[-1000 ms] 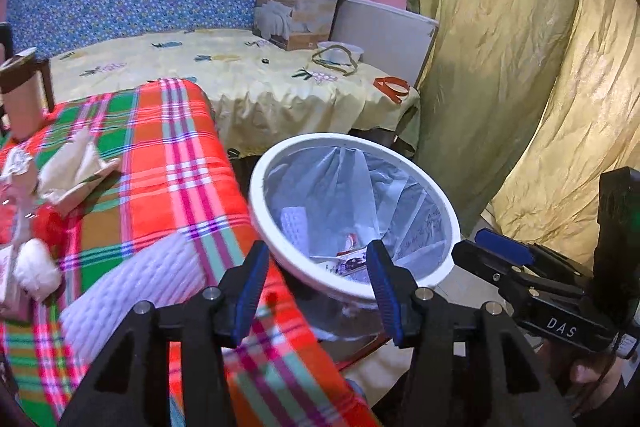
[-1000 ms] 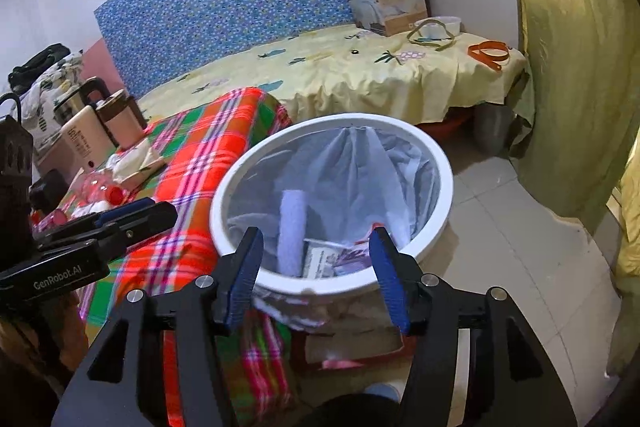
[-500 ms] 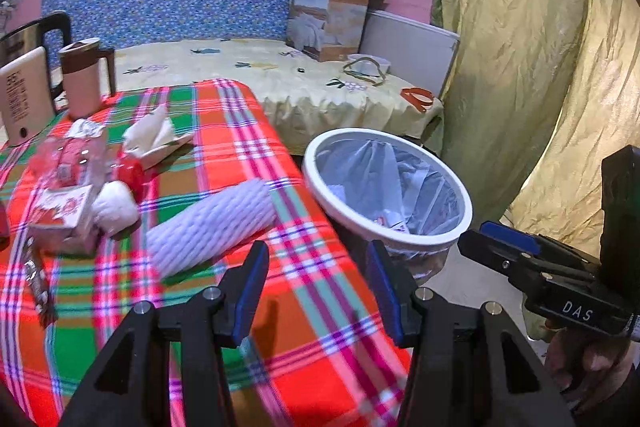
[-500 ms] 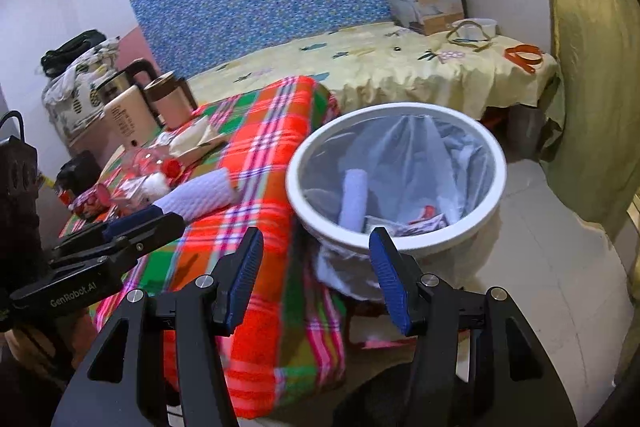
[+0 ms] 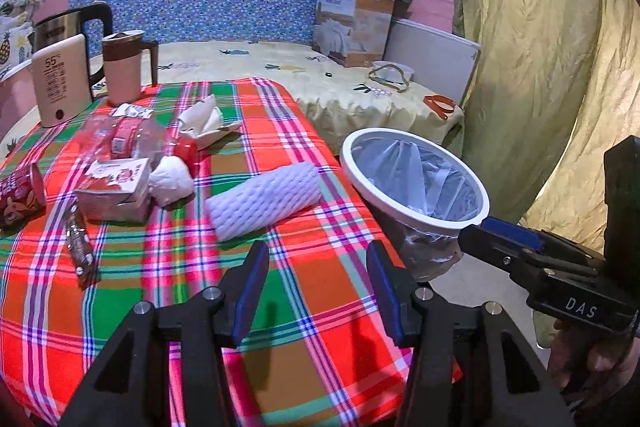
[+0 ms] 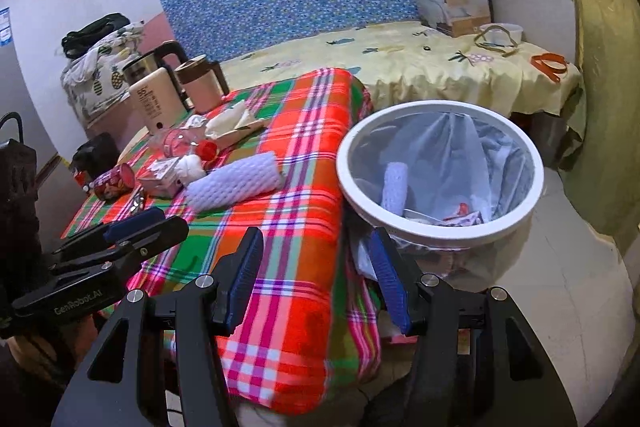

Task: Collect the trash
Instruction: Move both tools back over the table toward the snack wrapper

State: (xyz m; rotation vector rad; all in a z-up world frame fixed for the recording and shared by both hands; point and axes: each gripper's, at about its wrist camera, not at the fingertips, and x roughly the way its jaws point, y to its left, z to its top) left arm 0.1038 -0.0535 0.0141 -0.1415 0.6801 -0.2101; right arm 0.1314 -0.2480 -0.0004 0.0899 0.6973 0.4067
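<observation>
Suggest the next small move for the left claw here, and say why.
Probably ease the left claw forward over the plaid cloth to straddle the white foam sleeve. It is open and empty, the sleeve is the nearest piece of trash ahead of it, and it lies free of the carton and tissue. The lined bin stands just off the table edge for the drop.

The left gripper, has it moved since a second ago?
Yes. The left gripper was over the rim of the white trash bin; it has pulled back over the plaid tablecloth, with the bin now off to its right.
</observation>
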